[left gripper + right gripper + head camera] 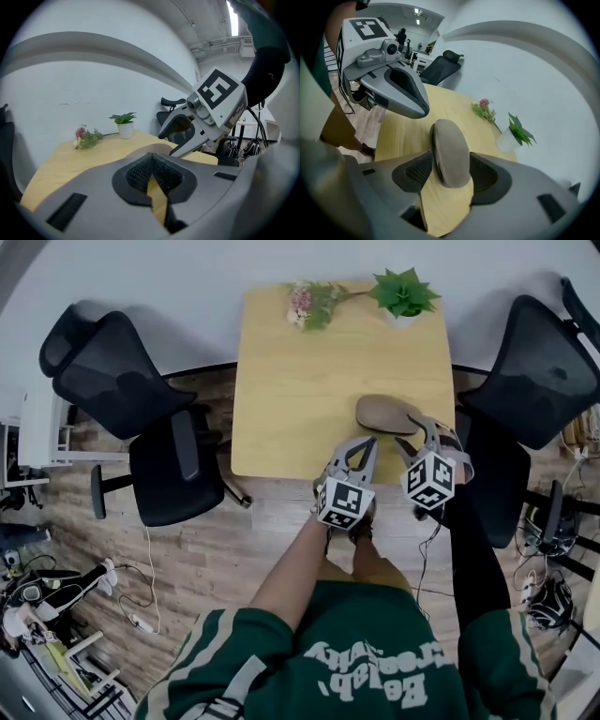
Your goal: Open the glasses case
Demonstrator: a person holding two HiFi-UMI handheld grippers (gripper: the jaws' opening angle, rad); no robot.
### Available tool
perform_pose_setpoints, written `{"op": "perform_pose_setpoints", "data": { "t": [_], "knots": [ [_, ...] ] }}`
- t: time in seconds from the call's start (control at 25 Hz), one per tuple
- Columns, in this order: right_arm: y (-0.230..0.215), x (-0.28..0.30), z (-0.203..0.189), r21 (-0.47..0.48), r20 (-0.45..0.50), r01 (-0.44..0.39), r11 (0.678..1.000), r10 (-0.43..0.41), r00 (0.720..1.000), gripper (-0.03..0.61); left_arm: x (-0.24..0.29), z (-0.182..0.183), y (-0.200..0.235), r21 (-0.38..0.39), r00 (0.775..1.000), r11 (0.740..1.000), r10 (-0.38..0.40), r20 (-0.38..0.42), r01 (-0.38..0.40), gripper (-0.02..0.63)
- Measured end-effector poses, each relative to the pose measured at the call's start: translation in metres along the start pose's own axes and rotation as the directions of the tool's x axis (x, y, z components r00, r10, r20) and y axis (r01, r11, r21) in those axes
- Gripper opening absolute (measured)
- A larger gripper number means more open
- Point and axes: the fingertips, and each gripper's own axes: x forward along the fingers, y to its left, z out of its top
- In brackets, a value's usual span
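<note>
Taupe and shut, the glasses case (386,414) lies on the pale wooden bench (300,381), near its front edge and toward the front right corner; the right hand-held gripper (422,430) has its jaws spread wide, one on each side of the case, with the pads not squeezing it; the left hand-held gripper (364,442) is just beside it over the front edge, its jaws pressed together at the tips on nothing; a potted plant (403,293) and a flower sprig (309,304) sit along the far edge.
</note>
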Motion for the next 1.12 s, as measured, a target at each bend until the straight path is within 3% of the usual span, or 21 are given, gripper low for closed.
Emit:
{"op": "perform_pose_setpoints", "data": {
  "t": [0.68, 1.12],
  "knots": [
    [-0.001, 0.023, -0.003, -0.059, 0.000, -0.011, 0.998, 0.011, 1.000, 0.272, 0.034, -0.047, -0.001, -0.015, 0.993, 1.000, 0.003, -0.117, -0.005, 0.014],
    [-0.004, 0.026, -0.006, -0.069, 0.007, 0.024, 0.997, -0.023, 1.000, 0.267, 0.047, -0.046, 0.001, -0.048, 0.995, 0.999, 0.004, -0.098, -0.009, 0.014]
  ]
}}
